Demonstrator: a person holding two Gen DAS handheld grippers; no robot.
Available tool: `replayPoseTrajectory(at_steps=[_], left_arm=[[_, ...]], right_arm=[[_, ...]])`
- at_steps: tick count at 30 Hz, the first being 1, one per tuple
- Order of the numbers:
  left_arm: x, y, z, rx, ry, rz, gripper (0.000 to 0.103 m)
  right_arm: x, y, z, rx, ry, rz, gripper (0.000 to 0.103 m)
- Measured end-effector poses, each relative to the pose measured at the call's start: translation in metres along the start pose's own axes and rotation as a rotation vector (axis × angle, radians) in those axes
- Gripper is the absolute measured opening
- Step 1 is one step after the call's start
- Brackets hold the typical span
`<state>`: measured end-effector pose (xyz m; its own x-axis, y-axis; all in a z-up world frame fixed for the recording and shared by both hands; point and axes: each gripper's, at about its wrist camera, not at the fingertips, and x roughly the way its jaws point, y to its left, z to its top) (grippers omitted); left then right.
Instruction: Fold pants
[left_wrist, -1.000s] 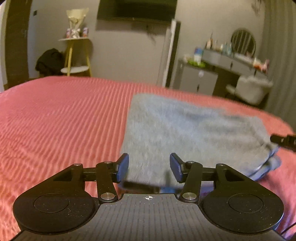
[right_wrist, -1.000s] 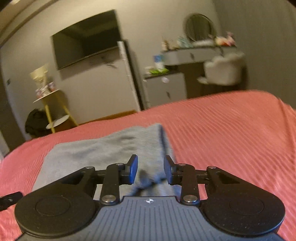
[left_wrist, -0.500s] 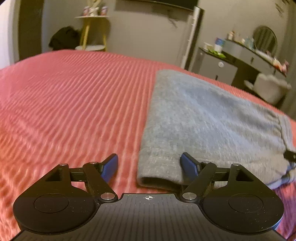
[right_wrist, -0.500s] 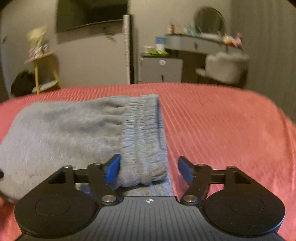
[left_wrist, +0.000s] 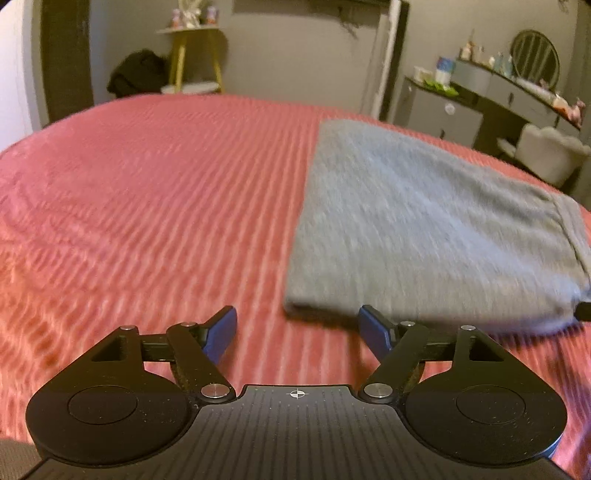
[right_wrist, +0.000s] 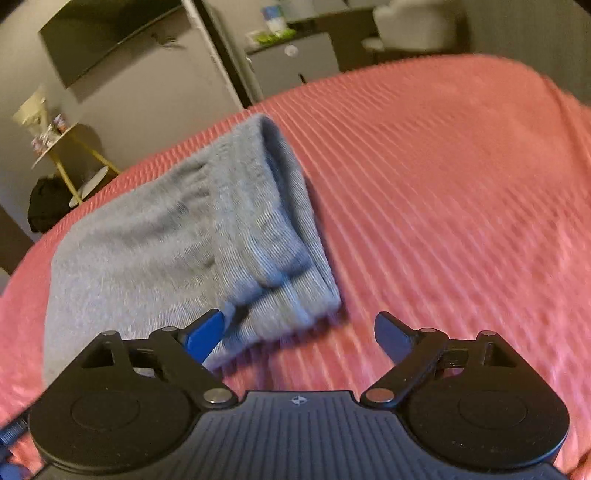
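Your left gripper (left_wrist: 297, 330) and right gripper (right_wrist: 297, 328) gape empty; the folded pants (left_wrist: 424, 229) lie probably crosswise on the bedspread (left_wrist: 147, 206), bare bedspread either side.

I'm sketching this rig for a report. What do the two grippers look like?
Both match: the left gripper and right gripper have matte black linkage arms with silver pivot screws, two round black discs, a ribbed dark plate bearing a small crosshair mark, and blue-padded fingers. No cables or sleeves visible.

Grey sweatpants (left_wrist: 424, 229) are seen on a ribbed coral-red bedspread (left_wrist: 147, 206); blue pads (right_wrist: 205, 332) are set on black grippers.
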<state>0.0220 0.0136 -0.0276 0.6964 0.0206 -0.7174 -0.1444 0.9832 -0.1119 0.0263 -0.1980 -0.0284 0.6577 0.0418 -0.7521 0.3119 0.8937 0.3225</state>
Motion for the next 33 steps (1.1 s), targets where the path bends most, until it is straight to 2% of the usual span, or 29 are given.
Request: replayPoseTrajectory(at_steps=[2, 3, 8, 11, 14, 19, 22, 24, 26, 28, 29, 30, 32, 33], left_arm=[[-0.004, 0.0, -0.006, -0.001, 0.035, -0.044, 0.078], [-0.005, -0.002, -0.007, 0.001, 0.047, -0.057, 0.078], [-0.01, -0.009, -0.012, 0.024, 0.06, -0.083, 0.078], [-0.009, -0.009, -0.015, 0.034, 0.074, -0.067, 0.078], [-0.008, -0.007, -0.016, 0.02, 0.078, -0.063, 0.078], [-0.002, -0.012, -0.016, 0.018, 0.082, -0.042, 0.078], [0.001, -0.014, -0.015, 0.028, 0.079, -0.038, 0.079], [0.003, -0.015, -0.015, 0.034, 0.079, -0.035, 0.081], [0.005, -0.018, -0.015, 0.044, 0.08, -0.032, 0.082], [0.005, -0.02, -0.016, 0.058, 0.078, -0.027, 0.082], [0.004, -0.021, -0.017, 0.064, 0.078, -0.025, 0.082], [0.004, -0.021, -0.017, 0.068, 0.077, -0.023, 0.082], [0.005, -0.023, -0.017, 0.072, 0.078, -0.022, 0.084], [0.006, -0.023, -0.017, 0.076, 0.077, -0.019, 0.085]], right_arm=[[-0.005, 0.0, -0.004, 0.006, 0.014, -0.014, 0.088], [-0.007, -0.002, -0.006, 0.02, 0.02, 0.016, 0.088], [-0.009, -0.022, -0.012, 0.204, 0.064, 0.279, 0.088], [0.01, -0.037, -0.011, 0.349, 0.114, 0.368, 0.088], [0.031, -0.051, -0.007, 0.486, 0.122, 0.436, 0.088], [0.045, -0.062, 0.001, 0.562, 0.103, 0.508, 0.088], [0.051, -0.064, -0.004, 0.595, 0.175, 0.619, 0.088], [0.051, -0.057, -0.003, 0.559, 0.196, 0.673, 0.088], [0.042, -0.051, 0.002, 0.486, 0.14, 0.622, 0.088], [0.038, -0.057, 0.004, 0.504, 0.075, 0.559, 0.085], [0.029, -0.065, 0.004, 0.515, -0.022, 0.478, 0.082], [0.026, -0.073, 0.004, 0.545, -0.054, 0.463, 0.08], [0.033, -0.092, -0.002, 0.693, -0.015, 0.489, 0.074], [0.034, -0.096, -0.006, 0.721, -0.006, 0.493, 0.072]])
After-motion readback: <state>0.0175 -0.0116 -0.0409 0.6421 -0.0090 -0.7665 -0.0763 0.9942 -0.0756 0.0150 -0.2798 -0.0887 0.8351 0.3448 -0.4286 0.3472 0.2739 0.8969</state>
